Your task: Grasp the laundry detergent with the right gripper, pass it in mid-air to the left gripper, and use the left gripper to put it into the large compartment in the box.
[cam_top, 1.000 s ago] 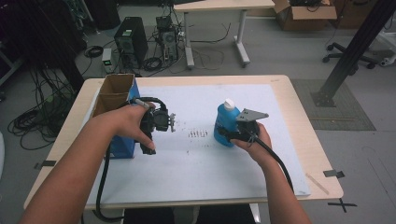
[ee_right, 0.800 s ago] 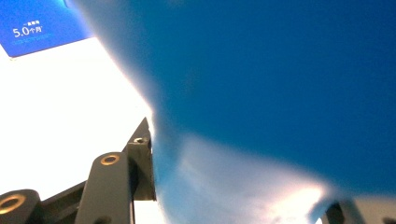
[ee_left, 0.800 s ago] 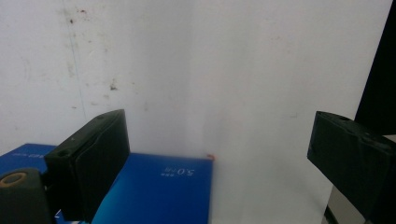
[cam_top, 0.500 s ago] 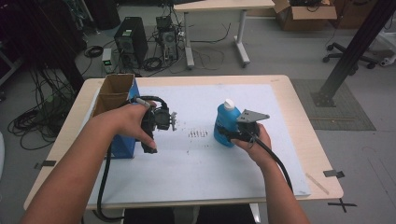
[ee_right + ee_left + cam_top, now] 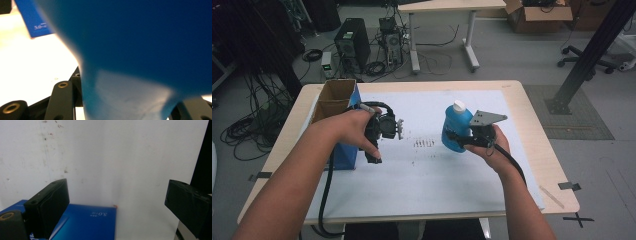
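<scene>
A blue bottle (image 5: pixel 454 122) with a white cap (image 5: pixel 458 105) hangs just above the white sheet (image 5: pixel 437 175), right of the middle. My right gripper (image 5: pixel 460 138) is shut on its lower body from the right. In the right gripper view the bottle (image 5: pixel 140 50) is a close blur with a jaw at each side, gripped by my right gripper (image 5: pixel 125 105). My left gripper (image 5: pixel 398 128) hovers left of the middle, beside the blue box (image 5: pixel 346 156). Its jaws stand wide apart in the left gripper view, where my left gripper (image 5: pixel 116 197) has nothing between them.
The blue box has an open cardboard top (image 5: pixel 332 97) and stands at the table's left; its blue face (image 5: pixel 87 222) lies below the left jaws. Small dark marks (image 5: pixel 424 143) dot the sheet. The wooden table edge (image 5: pixel 537 135) runs to the right. Desks, cables and computers stand beyond.
My right gripper has risen a little with the blue bottle in it. The left hand has stayed where it was.
</scene>
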The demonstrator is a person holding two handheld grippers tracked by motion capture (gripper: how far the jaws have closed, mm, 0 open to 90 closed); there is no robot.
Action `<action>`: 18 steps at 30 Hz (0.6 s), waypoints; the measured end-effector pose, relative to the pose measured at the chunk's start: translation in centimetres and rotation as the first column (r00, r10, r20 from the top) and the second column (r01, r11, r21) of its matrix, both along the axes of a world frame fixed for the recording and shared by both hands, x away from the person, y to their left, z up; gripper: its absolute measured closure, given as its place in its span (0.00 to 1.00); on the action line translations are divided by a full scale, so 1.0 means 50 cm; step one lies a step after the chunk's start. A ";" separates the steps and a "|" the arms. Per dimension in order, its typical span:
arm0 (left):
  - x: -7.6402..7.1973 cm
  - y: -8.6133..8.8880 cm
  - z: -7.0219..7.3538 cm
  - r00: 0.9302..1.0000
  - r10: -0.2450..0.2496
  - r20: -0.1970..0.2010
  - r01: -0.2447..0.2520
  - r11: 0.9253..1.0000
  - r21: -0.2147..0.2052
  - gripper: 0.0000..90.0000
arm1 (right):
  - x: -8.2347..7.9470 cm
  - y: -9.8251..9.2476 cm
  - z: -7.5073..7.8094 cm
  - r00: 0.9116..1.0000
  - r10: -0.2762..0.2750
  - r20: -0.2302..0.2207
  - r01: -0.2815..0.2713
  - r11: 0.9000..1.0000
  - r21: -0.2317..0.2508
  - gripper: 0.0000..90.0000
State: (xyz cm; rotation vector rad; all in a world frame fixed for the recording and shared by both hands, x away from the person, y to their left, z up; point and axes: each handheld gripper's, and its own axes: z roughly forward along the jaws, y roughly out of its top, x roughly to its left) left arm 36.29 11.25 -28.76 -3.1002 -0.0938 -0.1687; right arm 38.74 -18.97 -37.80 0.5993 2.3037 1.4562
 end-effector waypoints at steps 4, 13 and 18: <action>0.000 -0.004 0.011 1.000 0.001 -0.006 -0.001 1.000 -0.009 0.07 | 0.002 -0.014 0.023 1.000 0.028 -0.003 -0.028 1.000 -0.002 0.51; 0.001 -0.012 0.036 1.000 0.005 -0.002 -0.005 1.000 -0.026 0.06 | -0.007 -0.038 0.056 0.990 0.137 -0.037 -0.138 0.990 -0.018 0.51; 0.002 -0.021 0.049 1.000 0.003 -0.001 -0.003 0.999 -0.034 0.06 | -0.020 -0.043 0.068 0.979 0.201 -0.039 -0.203 0.979 -0.029 0.51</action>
